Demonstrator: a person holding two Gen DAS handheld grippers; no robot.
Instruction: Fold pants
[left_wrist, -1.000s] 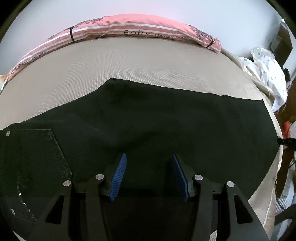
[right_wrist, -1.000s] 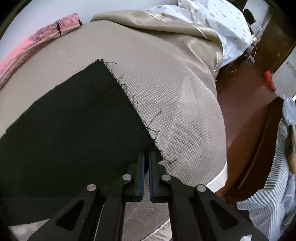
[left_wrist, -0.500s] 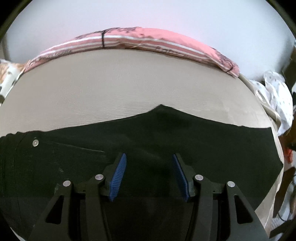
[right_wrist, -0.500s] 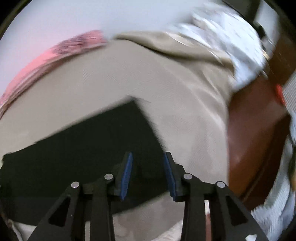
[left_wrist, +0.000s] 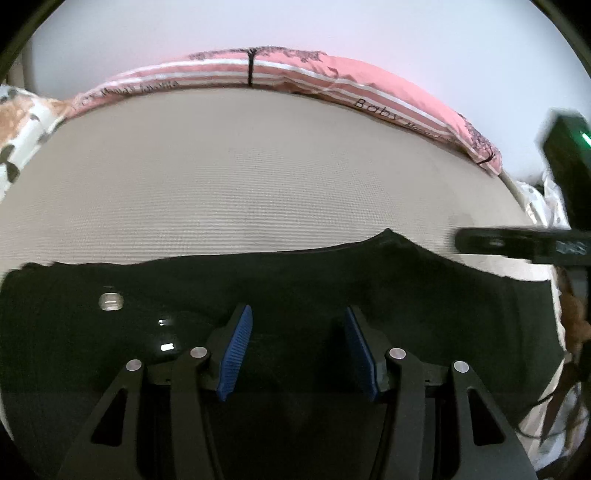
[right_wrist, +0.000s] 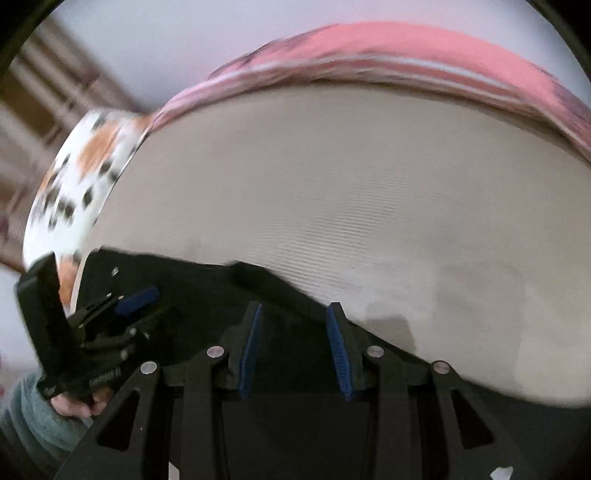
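Black pants (left_wrist: 295, 280) lie flat along the near side of a beige bed, with a metal rivet (left_wrist: 110, 301) at the left. My left gripper (left_wrist: 298, 325) is open and empty, low over the pants. My right gripper (right_wrist: 293, 325) is open and empty, over the pants' edge (right_wrist: 207, 284). The right wrist view is blurred by motion. The left gripper also shows in the right wrist view (right_wrist: 122, 310), at the lower left, held by a hand. Part of the right gripper's body shows in the left wrist view at the right edge.
The beige textured bed cover (left_wrist: 258, 184) stretches behind the pants. A pink striped pillow (left_wrist: 295, 74) lies along the far edge by the white wall. A spotted white and orange cloth (left_wrist: 18, 129) sits at the far left; it also shows in the right wrist view (right_wrist: 85, 173).
My right gripper has opened, let go of the pant leg's frayed corner, and swung left toward the waist end. My left gripper stayed open and drew back over the pants.
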